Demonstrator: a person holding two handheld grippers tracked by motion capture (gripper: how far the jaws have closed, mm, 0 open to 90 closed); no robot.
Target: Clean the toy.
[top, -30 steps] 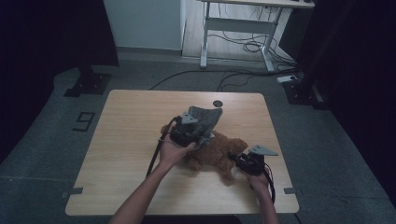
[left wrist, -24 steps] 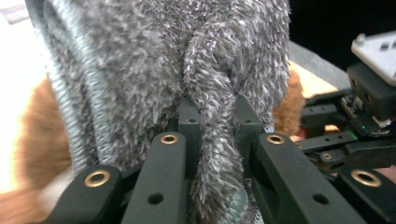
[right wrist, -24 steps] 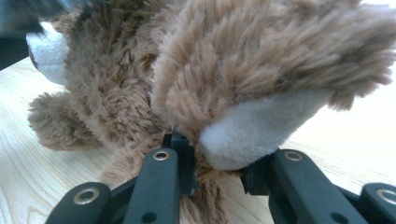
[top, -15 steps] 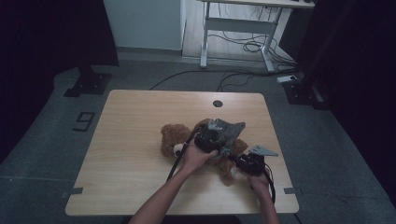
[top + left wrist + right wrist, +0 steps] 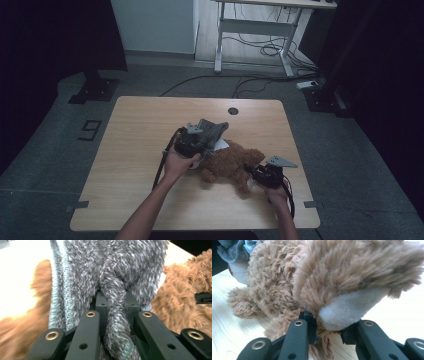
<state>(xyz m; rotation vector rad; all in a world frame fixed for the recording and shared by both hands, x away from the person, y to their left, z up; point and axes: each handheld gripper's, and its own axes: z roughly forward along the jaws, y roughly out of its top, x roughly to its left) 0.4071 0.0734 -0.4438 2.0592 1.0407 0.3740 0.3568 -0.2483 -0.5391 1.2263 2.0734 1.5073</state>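
The wooden table (image 5: 140,150) occupies the centre of the high view, with a small round hole (image 5: 232,111) near its far edge. Behind it, in the upper part of the frame, stands a white desk frame (image 5: 260,30) with loose cables (image 5: 265,50) on the grey floor.

The brown plush toy (image 5: 231,164) lies right of centre on the table, stretched toward the lower right. A grey fuzzy cloth (image 5: 212,131) sits at its upper left end, partly over it.

The left gripper (image 5: 192,142) is at the centre of the high view, just left of the toy. In the left gripper view its jaws are pinched on a fold of the grey cloth (image 5: 115,302), which bulges out between them; brown plush shows at both edges of that frame.

The right gripper (image 5: 260,175) is at the lower right end of the toy. In the right gripper view its jaws are clamped on a tuft of the toy (image 5: 322,290) beside a pale paw pad (image 5: 347,312), low in the frame.
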